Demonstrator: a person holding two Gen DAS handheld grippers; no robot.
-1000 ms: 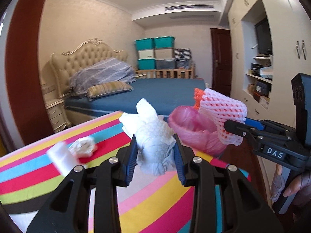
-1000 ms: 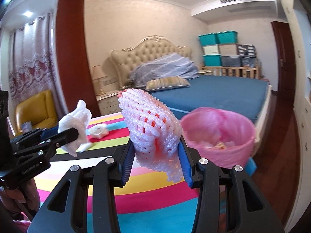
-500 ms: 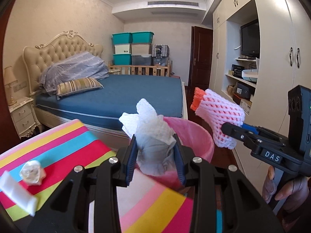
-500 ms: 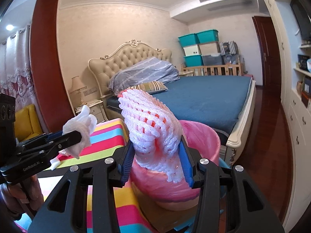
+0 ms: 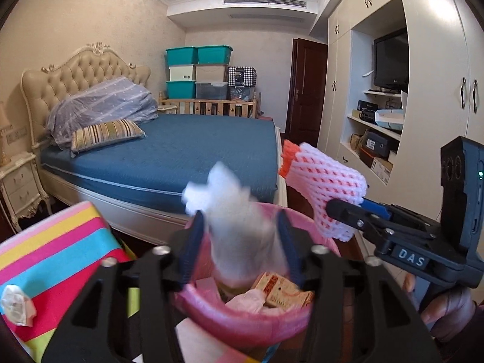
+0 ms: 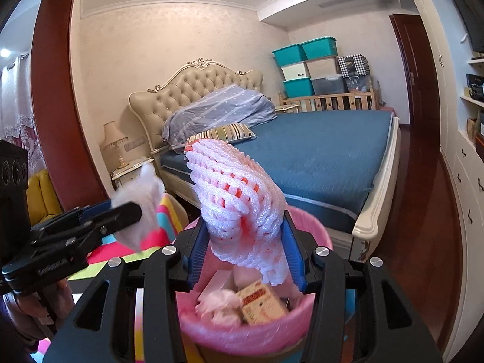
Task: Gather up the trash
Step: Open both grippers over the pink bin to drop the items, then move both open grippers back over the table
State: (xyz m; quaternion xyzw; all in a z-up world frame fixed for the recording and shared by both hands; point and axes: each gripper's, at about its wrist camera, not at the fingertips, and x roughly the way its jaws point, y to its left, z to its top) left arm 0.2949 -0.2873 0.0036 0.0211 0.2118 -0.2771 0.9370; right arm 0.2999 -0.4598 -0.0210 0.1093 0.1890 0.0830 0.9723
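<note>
Hovering over bin [image 5: 242, 317] | left gripper [image 5: 239, 236] spread, tissue [image 5: 236, 211] loose between jaws | right gripper [image 6: 246, 242] clamps foam net [image 6: 239, 202] | both light, soft, squashable; pinch mid-body

Matte black left gripper [image 5: 239, 242], blue pads lining both fingers [image 5: 191, 243], silver screw heads at the knuckles. At three o'clock, right gripper [image 5: 341, 208]: black body, white "DAS" lettering, small green light on the camera block. At four o'clock, bare-skinned hand [image 5: 444, 311], dark sleeve just behind it.
</note>
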